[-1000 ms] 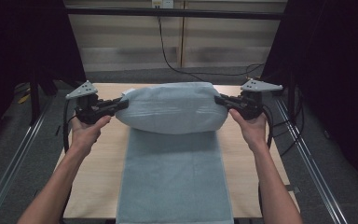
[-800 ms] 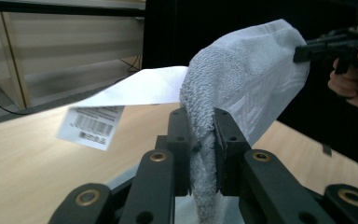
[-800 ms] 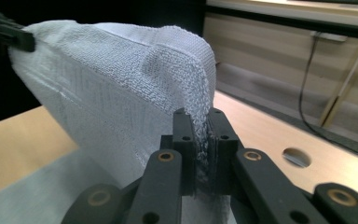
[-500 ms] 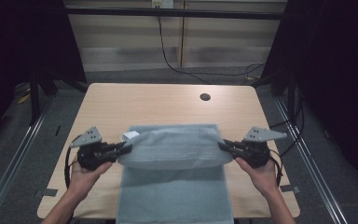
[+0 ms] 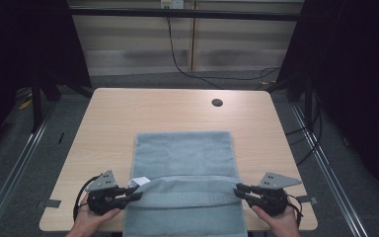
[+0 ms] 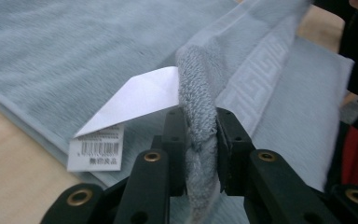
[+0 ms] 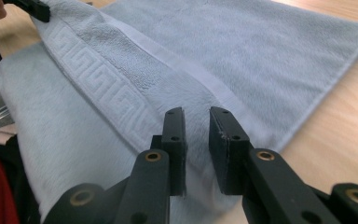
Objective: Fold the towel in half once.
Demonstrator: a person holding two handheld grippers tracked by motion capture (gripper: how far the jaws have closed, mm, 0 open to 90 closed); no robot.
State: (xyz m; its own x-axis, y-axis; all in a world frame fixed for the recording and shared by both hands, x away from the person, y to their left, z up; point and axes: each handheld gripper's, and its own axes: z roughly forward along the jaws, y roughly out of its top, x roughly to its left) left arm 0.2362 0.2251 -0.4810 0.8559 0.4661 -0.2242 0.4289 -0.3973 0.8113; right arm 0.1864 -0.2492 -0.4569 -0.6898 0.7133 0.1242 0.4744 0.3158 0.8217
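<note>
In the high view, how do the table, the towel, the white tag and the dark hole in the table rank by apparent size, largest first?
1. Table
2. Towel
3. White tag and dark hole: they look about alike, so I leave them unranked.

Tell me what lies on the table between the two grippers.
The folded edge of the blue towel spans from the left gripper to the right gripper, in the high view.
</note>
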